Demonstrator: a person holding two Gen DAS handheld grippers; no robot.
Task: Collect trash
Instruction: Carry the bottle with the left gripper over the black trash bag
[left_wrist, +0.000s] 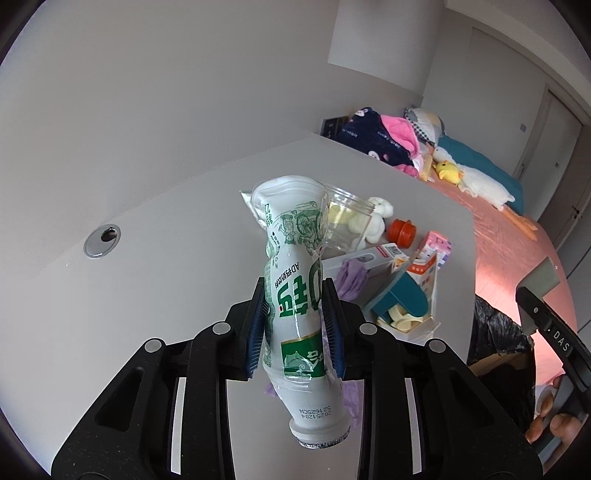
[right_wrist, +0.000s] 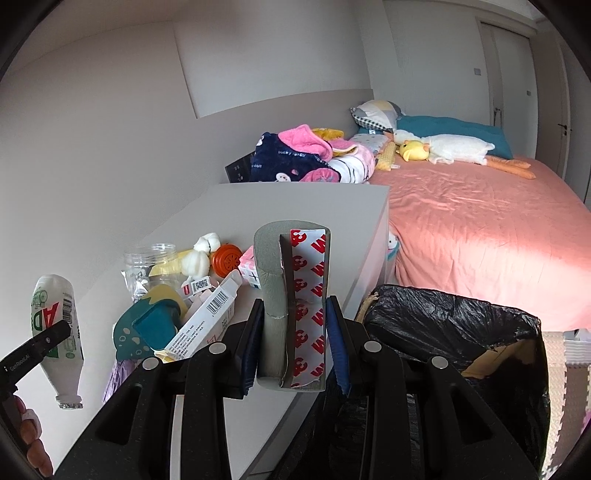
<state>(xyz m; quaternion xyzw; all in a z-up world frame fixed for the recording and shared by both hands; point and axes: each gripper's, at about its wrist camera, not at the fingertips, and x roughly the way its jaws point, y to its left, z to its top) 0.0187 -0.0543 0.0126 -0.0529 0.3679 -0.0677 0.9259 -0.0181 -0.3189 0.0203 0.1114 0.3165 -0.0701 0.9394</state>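
White plastic, green-printed: the bottle (left_wrist: 297, 306) sits between the jaws of your left gripper (left_wrist: 297, 325), neck and open mouth toward the camera, crumpled base pointing away. Both blue pads (left_wrist: 255, 332) press its waist, so the jaws are narrowly apart and clamped on the bottle, which hangs clear above the surface (left_wrist: 155, 266). The right wrist view shows the same bottle (right_wrist: 59, 332) at far left, mouth down, off the surface.

Your right gripper (right_wrist: 293, 332) holds a grey foam strip (right_wrist: 271, 280) with red-and-white backing paper (right_wrist: 308, 295), upright between the jaws. The pads touch both of its sides; the jaws are narrowly apart and clamped on the strip.

Beyond the bottle, the surface carries a cluster near its right edge: a clear jar (left_wrist: 347, 218), a small white plush toy (left_wrist: 376, 218), an orange cap (left_wrist: 402, 232), a white carton (right_wrist: 207, 325), a teal-and-cream piece (right_wrist: 147, 325) and a purple scrap (left_wrist: 352, 277). The left half of the surface is bare except for a round cable hole (left_wrist: 101, 240).

Just beside the right edge of the surface stands a bin lined with a black bag (right_wrist: 454, 325), mouth open, directly right of the foam strip. A bed with a pink sheet (right_wrist: 480, 229) lies behind the bin, with clothes (right_wrist: 295, 155) and plush toys (right_wrist: 443, 146) at its head.
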